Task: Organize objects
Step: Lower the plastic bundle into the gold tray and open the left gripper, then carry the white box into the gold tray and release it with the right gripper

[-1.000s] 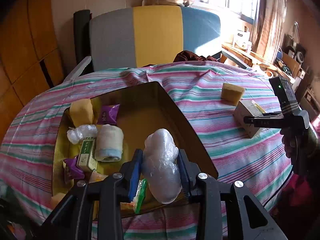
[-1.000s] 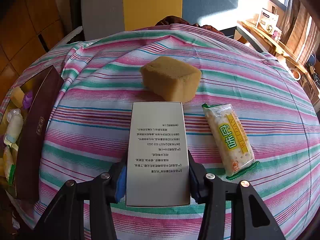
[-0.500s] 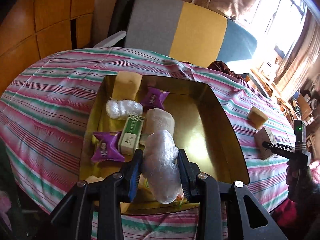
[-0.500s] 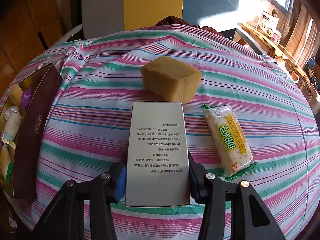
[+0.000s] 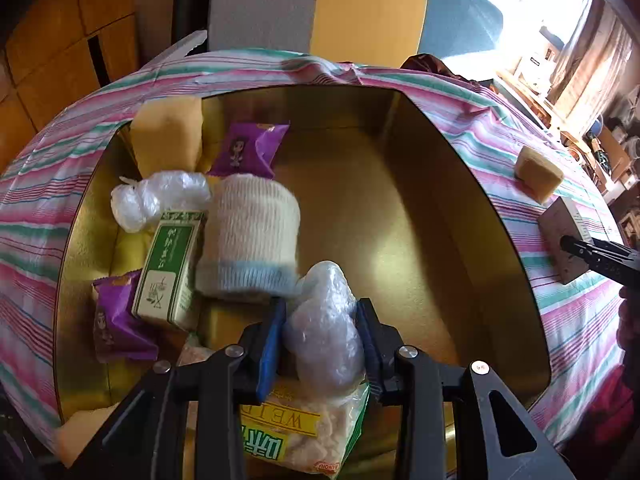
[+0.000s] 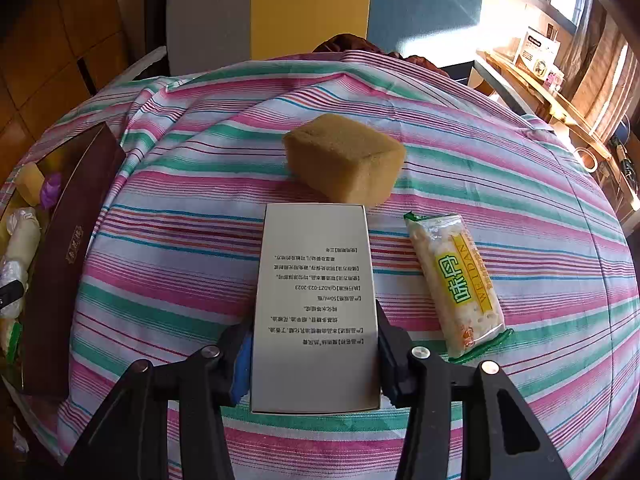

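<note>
Right wrist: snack pack (image 6: 456, 284) reads "WEIDAN"; white box (image 6: 316, 304) bears Chinese print.

Harsh sunlight from window (image 5: 532, 4) upper right, blown-out glare, dim left side, fisheye-warped edges

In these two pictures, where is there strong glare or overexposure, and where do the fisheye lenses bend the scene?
Left wrist view: the window is blown out white, and a bright patch of glare sits on the gold floor of the box. Right wrist view: sunlight falls across the blue chair back, while the white carton stays readable. In both views the striped tablecloth bulges into a dome.
</note>
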A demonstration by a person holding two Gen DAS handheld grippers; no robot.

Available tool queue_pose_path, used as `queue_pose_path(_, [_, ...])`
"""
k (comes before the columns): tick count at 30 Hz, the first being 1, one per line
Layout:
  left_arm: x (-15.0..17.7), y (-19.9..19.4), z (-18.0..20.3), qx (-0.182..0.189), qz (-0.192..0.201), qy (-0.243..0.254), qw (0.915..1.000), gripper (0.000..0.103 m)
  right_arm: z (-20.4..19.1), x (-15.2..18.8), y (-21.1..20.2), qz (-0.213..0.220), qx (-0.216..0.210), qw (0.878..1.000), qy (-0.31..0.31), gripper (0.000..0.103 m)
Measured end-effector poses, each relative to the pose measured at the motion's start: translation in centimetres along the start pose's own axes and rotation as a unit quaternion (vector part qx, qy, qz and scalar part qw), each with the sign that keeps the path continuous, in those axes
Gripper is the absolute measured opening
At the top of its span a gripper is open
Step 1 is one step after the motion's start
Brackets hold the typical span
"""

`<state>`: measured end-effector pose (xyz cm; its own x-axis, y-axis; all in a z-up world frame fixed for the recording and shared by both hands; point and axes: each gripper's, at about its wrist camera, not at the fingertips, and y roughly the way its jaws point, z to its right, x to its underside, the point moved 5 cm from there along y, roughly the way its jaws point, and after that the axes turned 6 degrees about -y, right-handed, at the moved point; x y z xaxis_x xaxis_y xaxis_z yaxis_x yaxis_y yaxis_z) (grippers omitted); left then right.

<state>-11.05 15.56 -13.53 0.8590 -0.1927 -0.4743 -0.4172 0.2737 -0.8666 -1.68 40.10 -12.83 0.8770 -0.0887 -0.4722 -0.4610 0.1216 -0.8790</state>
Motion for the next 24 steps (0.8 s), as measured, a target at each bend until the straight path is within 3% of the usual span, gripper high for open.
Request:
queue_pose_path(9, [0.9, -1.3, -0.7, -0.019, 0.018, 0.003, 0.9996, 0.043, 0.0, 0.0, -0.1, 0.001, 0.003, 1.0, 0.0, 0.049])
queue_pose_path(18, [0.5, -5.6, -1.0, -0.053, 0.088, 0.019, 0.9945, 0.049, -0.2, 0.1, -0.3, 0.0, 0.013, 1.0, 0.013, 0.049])
queue_pose_path(24, [0.2, -8.6, -1.8, -0.058, 0.125, 0.017, 0.9903, 0.052, -1.2, -0.6, -2.7, 0.021, -0.009, 0.999, 0.045, 0.049])
